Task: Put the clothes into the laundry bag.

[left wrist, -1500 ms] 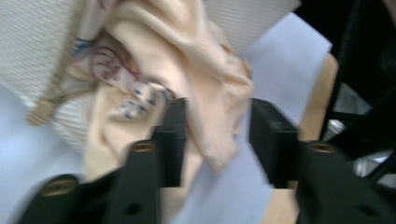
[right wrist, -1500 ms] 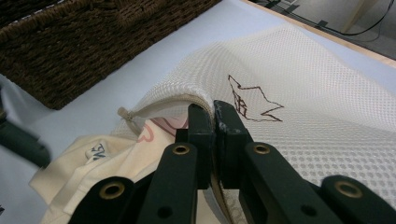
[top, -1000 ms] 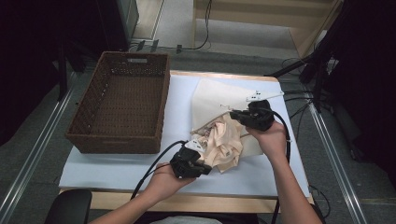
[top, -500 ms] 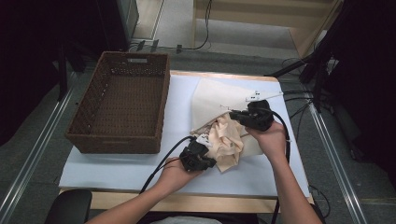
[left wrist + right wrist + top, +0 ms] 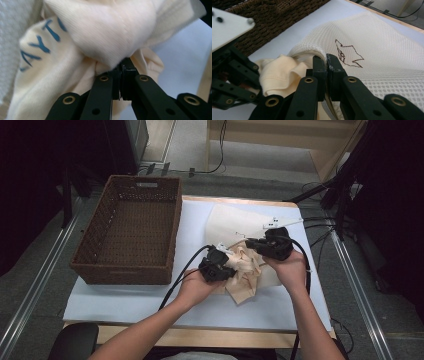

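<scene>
Left claw clamped on cream garment, right claw pinching mesh bag rim; lift the rim, push garment toward 1 o'clock without snagging.

A brown woven basket sits at the left of the high view, on the desk. The basket has nothing in it. The desk has a white top and a wooden edge. Black cables lie on the floor at the top middle. A light wooden shelf stands at the upper right.
</scene>
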The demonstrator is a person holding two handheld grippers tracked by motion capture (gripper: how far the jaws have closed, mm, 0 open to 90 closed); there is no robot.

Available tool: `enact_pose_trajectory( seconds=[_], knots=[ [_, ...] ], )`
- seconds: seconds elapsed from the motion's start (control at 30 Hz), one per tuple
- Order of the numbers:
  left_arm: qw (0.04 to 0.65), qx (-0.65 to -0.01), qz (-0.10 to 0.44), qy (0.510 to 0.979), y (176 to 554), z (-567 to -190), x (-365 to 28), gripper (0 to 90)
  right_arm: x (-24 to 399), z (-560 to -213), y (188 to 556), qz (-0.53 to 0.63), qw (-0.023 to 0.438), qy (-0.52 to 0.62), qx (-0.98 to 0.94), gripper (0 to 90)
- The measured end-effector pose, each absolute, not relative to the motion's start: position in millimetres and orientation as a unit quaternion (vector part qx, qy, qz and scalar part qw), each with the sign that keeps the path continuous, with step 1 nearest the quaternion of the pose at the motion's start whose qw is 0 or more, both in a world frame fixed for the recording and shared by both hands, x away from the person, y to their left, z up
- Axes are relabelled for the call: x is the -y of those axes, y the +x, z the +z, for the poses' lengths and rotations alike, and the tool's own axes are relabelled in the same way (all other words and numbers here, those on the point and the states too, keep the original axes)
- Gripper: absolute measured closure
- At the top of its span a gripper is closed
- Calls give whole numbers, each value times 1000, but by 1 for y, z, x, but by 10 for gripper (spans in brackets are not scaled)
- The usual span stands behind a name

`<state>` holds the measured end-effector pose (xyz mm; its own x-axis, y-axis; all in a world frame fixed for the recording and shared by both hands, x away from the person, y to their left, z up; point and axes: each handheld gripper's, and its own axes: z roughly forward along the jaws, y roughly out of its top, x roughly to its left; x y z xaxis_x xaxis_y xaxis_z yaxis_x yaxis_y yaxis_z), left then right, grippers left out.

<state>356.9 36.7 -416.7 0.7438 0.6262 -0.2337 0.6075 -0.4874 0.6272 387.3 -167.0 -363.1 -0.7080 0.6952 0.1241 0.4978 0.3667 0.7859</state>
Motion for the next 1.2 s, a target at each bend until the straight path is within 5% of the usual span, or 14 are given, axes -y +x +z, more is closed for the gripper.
enact_pose_trajectory(
  seconds=[1.2],
  knots=[
    [367, -417, 32, 831, 422, -419, -13, 900, 171, -358, 385, 438, 88, 353, -822, 889]
  ],
)
